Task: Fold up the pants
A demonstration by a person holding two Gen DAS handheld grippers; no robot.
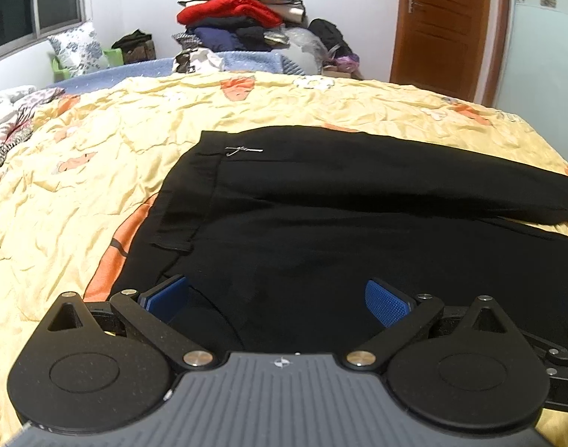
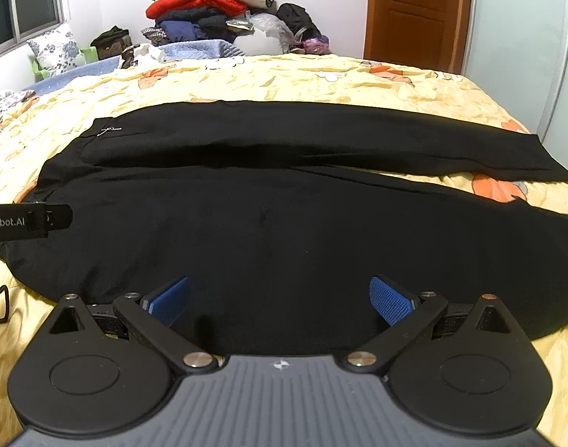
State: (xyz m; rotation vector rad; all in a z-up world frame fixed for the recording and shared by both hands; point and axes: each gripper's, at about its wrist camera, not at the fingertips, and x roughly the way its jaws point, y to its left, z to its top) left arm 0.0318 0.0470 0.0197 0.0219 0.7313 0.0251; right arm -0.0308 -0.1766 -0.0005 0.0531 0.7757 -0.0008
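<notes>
Both grippers, left and right, are spread wide over the black pants; only the right view shows the leg ends, the left only the waistband.

Bare quilt beyond black pants free; clothes pile blocks far edge.

Both wrist views low, forward over pants

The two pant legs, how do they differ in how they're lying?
The far pant leg lies away from the hand-held grippers, its hem in view at the right; the near pant leg lies right before them, its hem out of frame. A strip of yellow bedspread separates them. Both are black and flat.
</notes>
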